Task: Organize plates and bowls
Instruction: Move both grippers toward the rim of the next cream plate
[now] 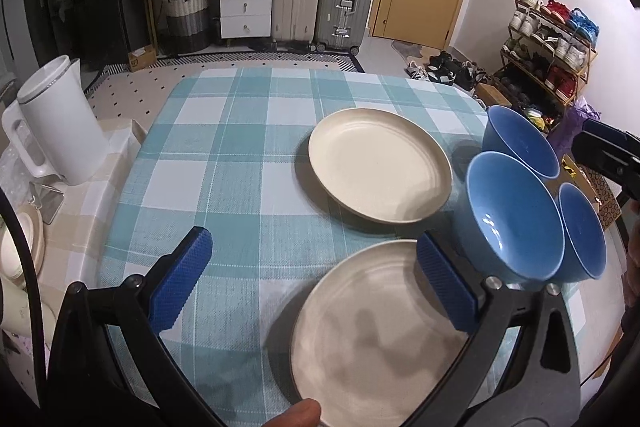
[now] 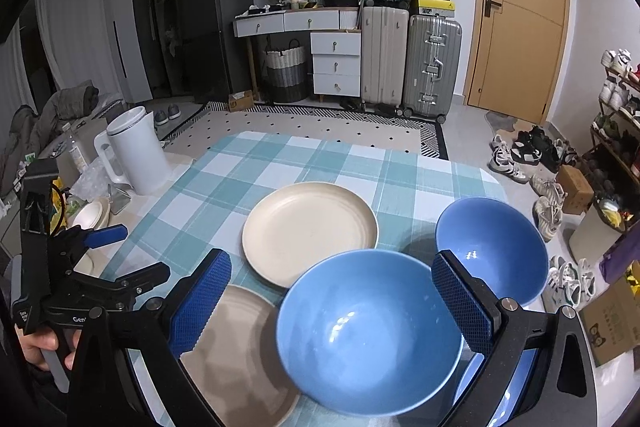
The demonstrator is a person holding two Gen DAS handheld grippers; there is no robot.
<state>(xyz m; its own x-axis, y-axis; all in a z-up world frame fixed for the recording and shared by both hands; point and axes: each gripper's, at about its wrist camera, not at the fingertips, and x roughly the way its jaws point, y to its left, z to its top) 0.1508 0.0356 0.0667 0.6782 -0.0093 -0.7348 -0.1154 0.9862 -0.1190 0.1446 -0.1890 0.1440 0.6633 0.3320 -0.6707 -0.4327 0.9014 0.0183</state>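
Two cream plates lie on the checked tablecloth: a far plate [image 1: 380,171] [image 2: 310,233] and a near plate [image 1: 376,335] [image 2: 240,351]. Three blue bowls stand to their right: a far bowl [image 1: 520,143] [image 2: 496,247], a middle bowl [image 1: 516,215] [image 2: 368,331] and a near bowl [image 1: 582,231]. My left gripper [image 1: 316,279] is open and empty, hovering over the near plate's left rim. My right gripper [image 2: 332,303] is open and empty above the middle bowl; its right finger hangs over the bowl's right rim. The near bowl is mostly hidden in the right wrist view.
A white kettle [image 1: 60,123] [image 2: 136,155] stands at the table's left side beside cream dishes [image 1: 20,251] [image 2: 94,215]. The table's right edge is just past the bowls. Suitcases, drawers and a shoe rack stand behind.
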